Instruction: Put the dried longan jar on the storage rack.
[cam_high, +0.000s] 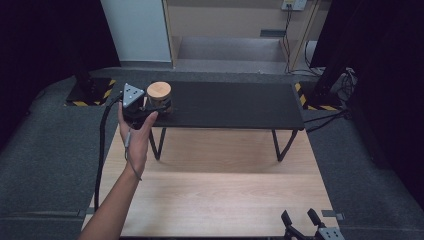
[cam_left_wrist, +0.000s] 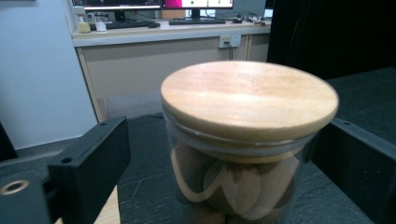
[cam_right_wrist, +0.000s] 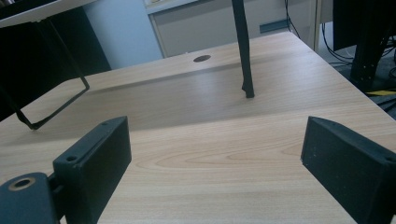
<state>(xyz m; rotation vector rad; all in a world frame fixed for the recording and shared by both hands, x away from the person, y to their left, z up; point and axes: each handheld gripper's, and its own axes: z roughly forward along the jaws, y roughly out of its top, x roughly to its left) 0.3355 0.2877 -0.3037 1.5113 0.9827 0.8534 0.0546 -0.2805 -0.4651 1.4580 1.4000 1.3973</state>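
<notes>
Now we have the jar between our left jaws, let go.

From the high view, the jar (cam_high: 159, 96) stands upright at the left end of the shelf (cam_high: 235, 106), our left gripper (cam_high: 150, 110) at its near side and our right gripper (cam_high: 301, 218) well apart at the table's (cam_high: 220, 195) near right corner. In the left gripper view, the jar (cam_left_wrist: 247, 140) sits straight ahead between spread jaws, pads seemingly clear of the glass. In the right gripper view, our right jaws gape wide and hold nothing.

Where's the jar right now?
In the high view the jar stands at the left end of the black shelf, between the left gripper's open jaws.
</notes>
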